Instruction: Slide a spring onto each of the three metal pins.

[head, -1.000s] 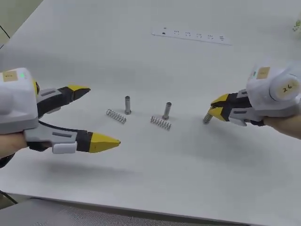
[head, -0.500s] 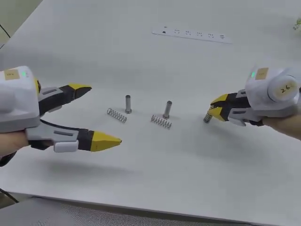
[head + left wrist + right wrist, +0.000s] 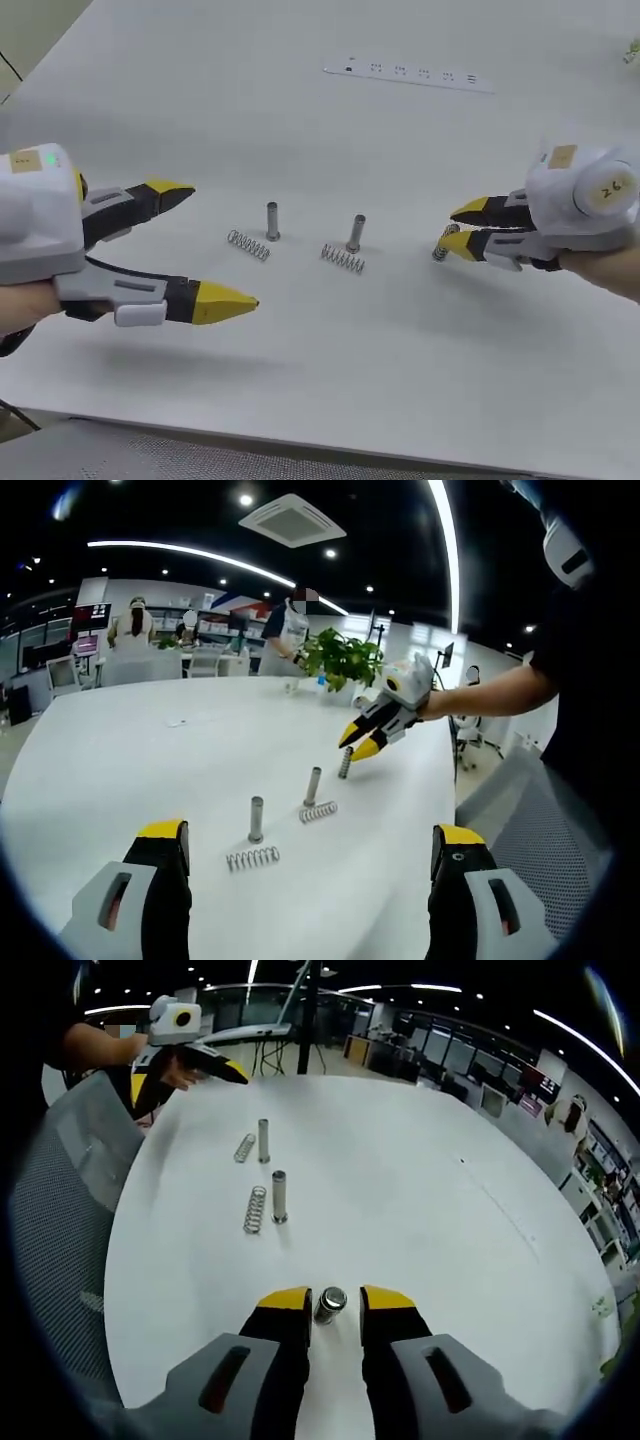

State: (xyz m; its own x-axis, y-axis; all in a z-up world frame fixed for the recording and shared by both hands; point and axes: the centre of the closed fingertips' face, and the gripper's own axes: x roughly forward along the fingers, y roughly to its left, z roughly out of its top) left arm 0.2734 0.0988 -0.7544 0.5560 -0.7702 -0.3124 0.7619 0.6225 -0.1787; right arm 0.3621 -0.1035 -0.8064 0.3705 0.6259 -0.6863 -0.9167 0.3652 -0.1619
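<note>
Two bare metal pins stand upright mid-table, each with a loose spring lying beside it. A third pin at the right carries a spring around it. My right gripper is open, its yellow tips a little apart on either side of that pin. My left gripper is held wide open, left of the pins and holding nothing. The left gripper view shows the row of pins, with the right gripper at the far one.
A white power strip lies at the back of the white table. The table's front edge runs close below the grippers. A potted plant stands at the far side, with people beyond it.
My right gripper's jaws, pinched together at the sprung pin before, have parted. The left gripper has stayed where it was.
</note>
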